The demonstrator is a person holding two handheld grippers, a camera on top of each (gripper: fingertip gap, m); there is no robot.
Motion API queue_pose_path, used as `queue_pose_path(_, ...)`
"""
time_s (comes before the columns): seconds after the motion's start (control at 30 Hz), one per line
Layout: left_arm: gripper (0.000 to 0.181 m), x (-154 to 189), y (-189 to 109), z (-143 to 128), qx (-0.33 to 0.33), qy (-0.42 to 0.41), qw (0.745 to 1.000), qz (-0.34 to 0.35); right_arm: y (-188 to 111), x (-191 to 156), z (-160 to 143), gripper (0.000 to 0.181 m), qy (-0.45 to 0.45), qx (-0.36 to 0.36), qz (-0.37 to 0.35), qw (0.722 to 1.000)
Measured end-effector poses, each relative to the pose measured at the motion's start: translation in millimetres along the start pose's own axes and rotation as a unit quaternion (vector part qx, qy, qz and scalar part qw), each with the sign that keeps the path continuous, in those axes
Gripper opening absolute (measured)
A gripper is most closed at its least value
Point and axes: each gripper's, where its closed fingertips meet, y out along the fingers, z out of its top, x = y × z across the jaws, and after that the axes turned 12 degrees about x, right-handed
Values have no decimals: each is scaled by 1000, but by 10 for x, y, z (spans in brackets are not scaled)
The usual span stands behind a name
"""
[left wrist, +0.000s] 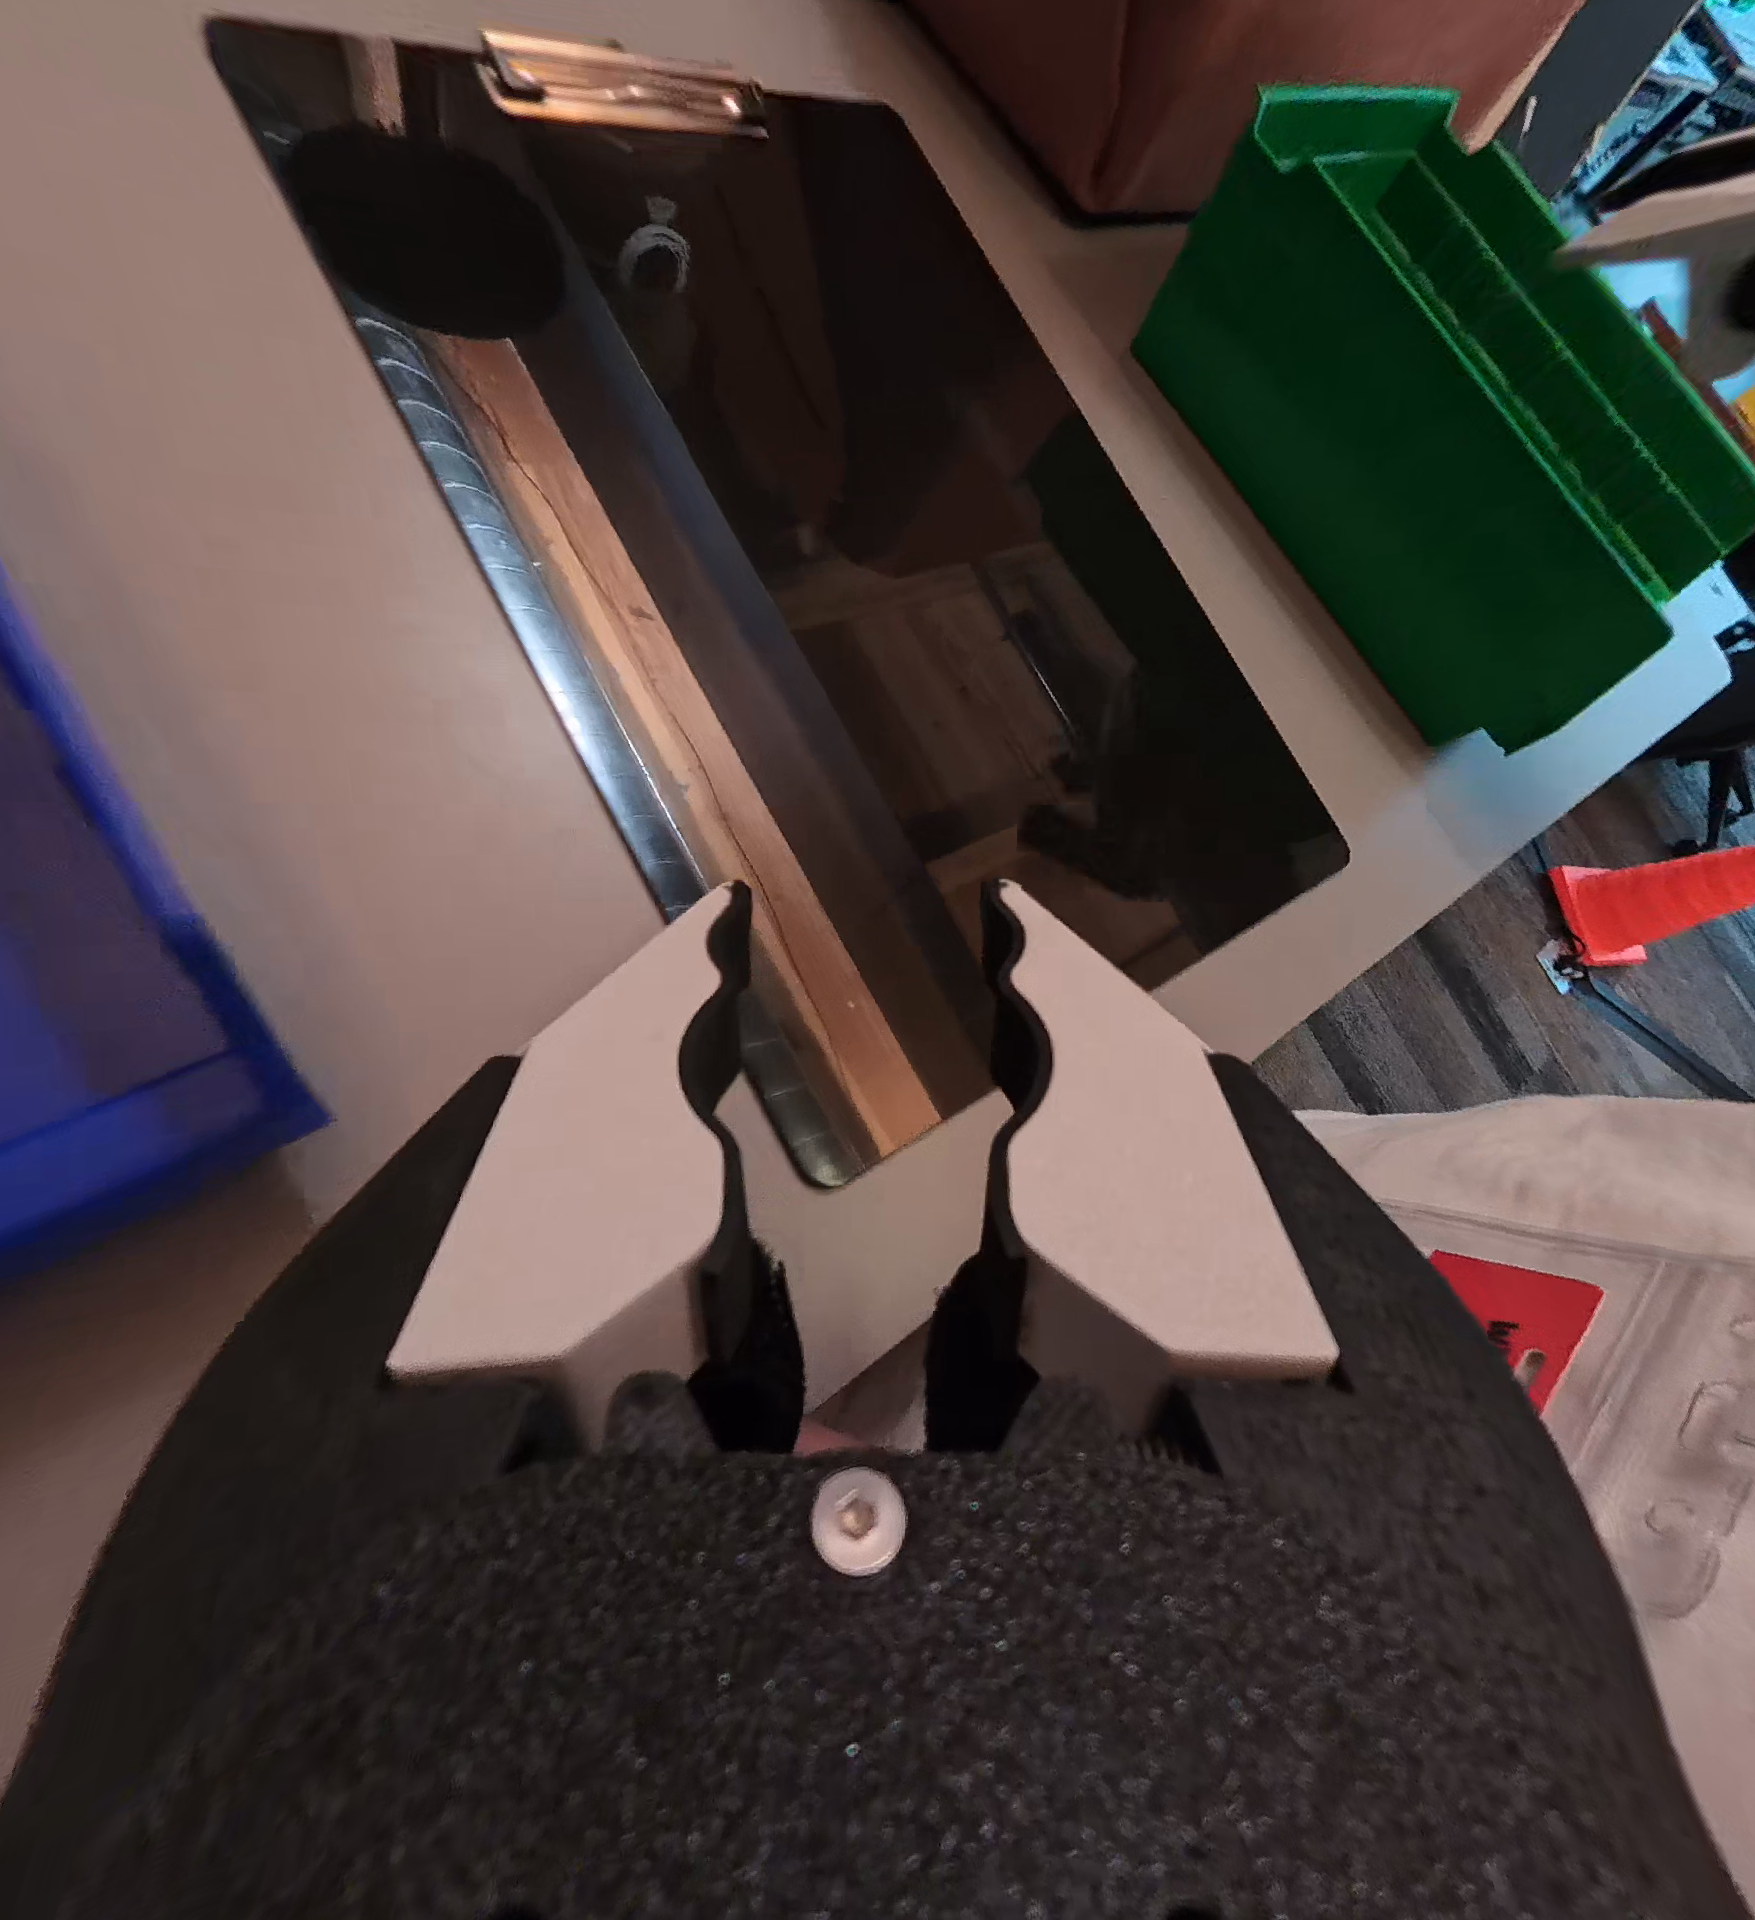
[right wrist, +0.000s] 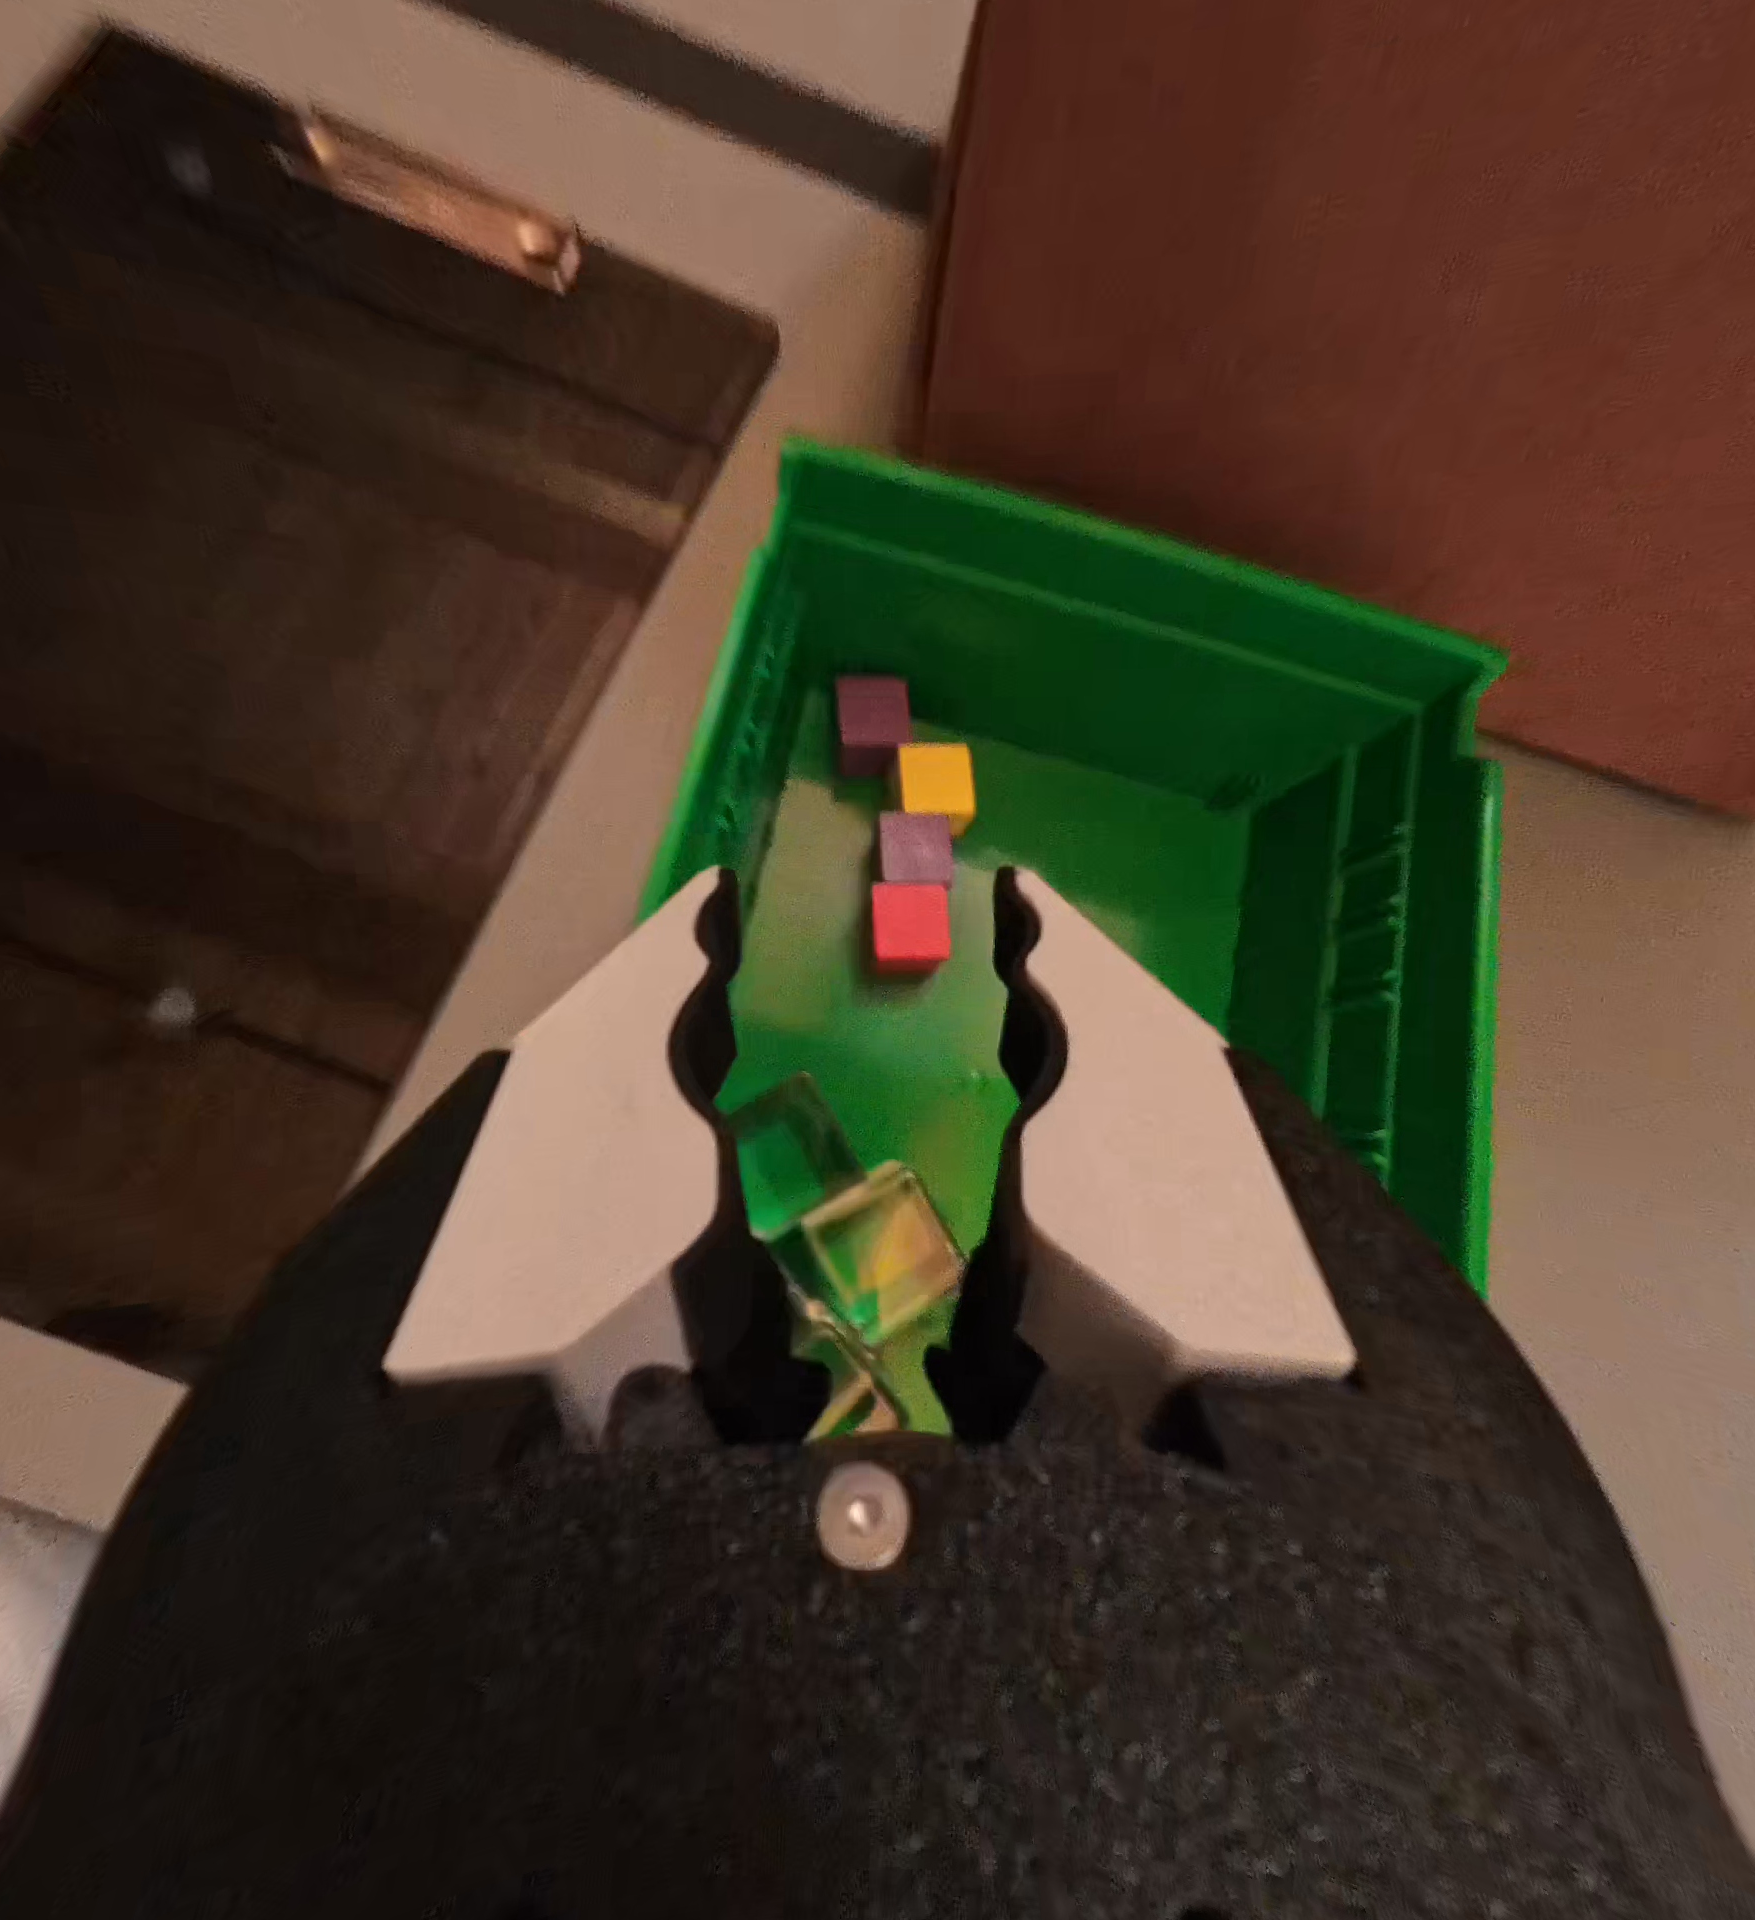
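My right gripper [right wrist: 862, 894] hangs spread and empty over the green bin [right wrist: 1372, 935], nearest the red cube [right wrist: 909, 925]. Inside: 1 red, 1 yellow [right wrist: 936, 777], 2 purple [right wrist: 871, 712], plus about 3 clear cubes [right wrist: 878, 1242] (hard to count). Left gripper [left wrist: 868, 904] is also spread and empty, above the clipboard [left wrist: 852, 468] at frame center.

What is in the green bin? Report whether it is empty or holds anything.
Not empty. The green bin holds two purple cubes, a yellow cube, a red cube and clear cubes.
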Motion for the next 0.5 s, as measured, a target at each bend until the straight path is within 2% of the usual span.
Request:
queue_pose_path(0.07, 45, -125, -97, 179, 15, 4, 1000, 12, -239, -352, 431, 45, 41, 98, 18, 994)
queue_pose_path(0.17, 45, -413, -242, 480, 27, 17, 999, 24, -402, -1155, 810, 42, 108, 200, 119, 967)
queue_pose_path(0.23, 45, -633, -293, 688, 37, 22, 999, 11, -418, -1707, 799, 43, 144, 210, 209, 944)
queue_pose_path(0.3, 45, -936, -289, 809, 10, 51, 999, 4, -343, -2208, 662, 50, 155, 188, 284, 927)
queue_pose_path(0.4, 46, -1619, -170, 857, -81, 198, 976, 31, -283, -2730, 464, 52, 143, 190, 364, 901)
queue_pose_path(0.43, 46, -1872, -116, 828, -135, 235, 961, 44, -244, -2835, 387, 52, 142, 193, 377, 894)
queue_pose_path(0.5, 46, -2266, 39, 869, -195, 276, 939, 62, -137, -2958, 176, 53, 149, 170, 388, 894)
